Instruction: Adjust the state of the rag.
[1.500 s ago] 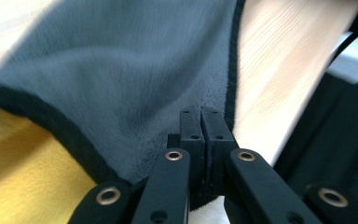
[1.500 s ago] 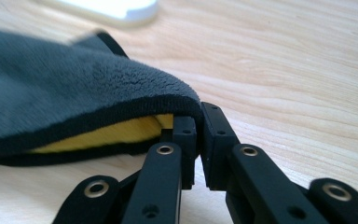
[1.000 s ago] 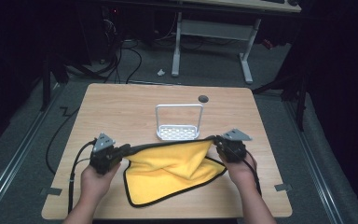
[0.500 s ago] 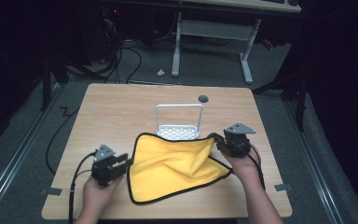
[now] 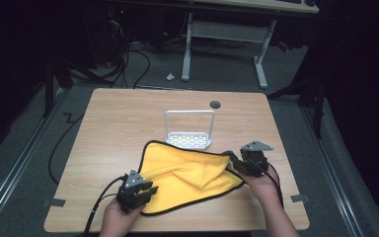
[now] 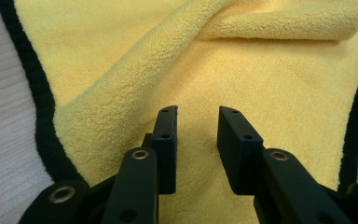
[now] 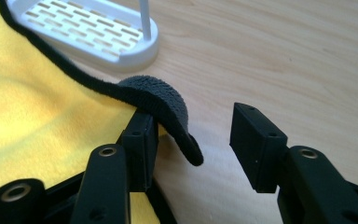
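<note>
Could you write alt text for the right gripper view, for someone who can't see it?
The right gripper, its black fingers apart, has the black hem of a yellow cloth draped over one finger. A white slotted rack stands behind on the wooden table.

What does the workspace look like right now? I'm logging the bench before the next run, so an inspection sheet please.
Surface: light wooden table, round dark grommet.
Job's things: yellow fleece cloth with black edging, crumpled, flat on the table.
Clutter: white perforated plastic rack with wire handle, cloth edge touching it.
Grippers: left gripper open above cloth; right gripper open, black corner draped over one finger; both jaws just moved.
Cables: black, trailing from each gripper.
Surroundings: dark floor, white desk frame.
</note>
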### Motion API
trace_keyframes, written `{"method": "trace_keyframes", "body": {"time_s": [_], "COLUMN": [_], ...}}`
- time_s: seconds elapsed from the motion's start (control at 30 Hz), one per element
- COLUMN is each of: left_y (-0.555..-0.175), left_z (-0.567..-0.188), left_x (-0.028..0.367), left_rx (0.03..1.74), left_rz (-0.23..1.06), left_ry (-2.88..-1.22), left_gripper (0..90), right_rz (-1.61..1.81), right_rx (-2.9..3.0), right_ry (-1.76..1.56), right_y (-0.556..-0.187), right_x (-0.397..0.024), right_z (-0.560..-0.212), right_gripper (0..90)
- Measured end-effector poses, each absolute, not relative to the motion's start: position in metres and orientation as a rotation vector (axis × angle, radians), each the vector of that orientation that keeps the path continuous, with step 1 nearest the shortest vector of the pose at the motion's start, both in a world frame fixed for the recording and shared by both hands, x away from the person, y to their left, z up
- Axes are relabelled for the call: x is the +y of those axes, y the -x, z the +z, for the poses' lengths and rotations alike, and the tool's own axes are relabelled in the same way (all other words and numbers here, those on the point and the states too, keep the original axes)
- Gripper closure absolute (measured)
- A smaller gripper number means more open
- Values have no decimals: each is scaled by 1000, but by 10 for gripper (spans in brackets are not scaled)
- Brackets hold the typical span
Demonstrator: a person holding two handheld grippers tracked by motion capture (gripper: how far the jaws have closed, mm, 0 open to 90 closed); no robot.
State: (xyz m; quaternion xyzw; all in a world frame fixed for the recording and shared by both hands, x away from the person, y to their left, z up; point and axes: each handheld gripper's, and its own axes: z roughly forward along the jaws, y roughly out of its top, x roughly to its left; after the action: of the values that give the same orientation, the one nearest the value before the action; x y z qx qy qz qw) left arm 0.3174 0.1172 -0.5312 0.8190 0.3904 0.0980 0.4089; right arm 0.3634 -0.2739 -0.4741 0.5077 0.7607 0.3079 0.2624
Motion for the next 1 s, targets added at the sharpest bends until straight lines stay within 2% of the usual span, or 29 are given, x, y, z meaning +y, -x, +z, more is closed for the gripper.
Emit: {"method": "trace_keyframes", "body": {"time_s": [0.13,0.2,0.23,0.37,0.53,0.57,0.7,0.73,0.8,0.83,0.87,0.9,0.97,1.0], "left_y": [-318,-318,-318,-318,-318,-318,-319,-319,-319,-319,-319,-319,-319,-319], "left_z": [-532,-532,-532,-532,-532,-532,-533,-533,-533,-533,-532,-532,-532,-532], "left_x": [119,120,120,120,119,120,121,121,120,120,120,120,120,120], "left_rx": [982,982,983,984,986,984,983,984,983,983,981,981,982,981], "left_rz": [230,228,228,227,232,231,221,218,220,220,224,224,223,225], "left_ry": [-2053,-2052,-2050,-2049,-2049,-2047,-2046,-2043,-2045,-2045,-2048,-2048,-2048,-2048], "left_gripper": [685,685,684,685,685,685,685,685,685,685,685,686,685,685], "right_rz": [921,919,970,948,859,855,900,924,928,928,918,918,884,861], "right_rx": [1981,1979,1949,1988,2099,2124,2104,2077,2061,2061,2101,2101,2158,2179], "right_ry": [-1349,-1407,-1386,-1371,-1406,-1423,-1428,-1411,-1395,-1395,-1367,-1367,-1371,-1383], "right_y": [-346,-347,-345,-347,-347,-338,-322,-309,-301,-301,-299,-299,-308,-313], "right_x": [-285,-291,-298,-295,-290,-293,-299,-303,-305,-305,-301,-301,-293,-289], "right_z": [-469,-468,-459,-450,-472,-488,-487,-477,-470,-470,-473,-473,-488,-497], "right_gripper": [555,538,570,576,550,547,547,556,611,611,715,715,826,852]}}
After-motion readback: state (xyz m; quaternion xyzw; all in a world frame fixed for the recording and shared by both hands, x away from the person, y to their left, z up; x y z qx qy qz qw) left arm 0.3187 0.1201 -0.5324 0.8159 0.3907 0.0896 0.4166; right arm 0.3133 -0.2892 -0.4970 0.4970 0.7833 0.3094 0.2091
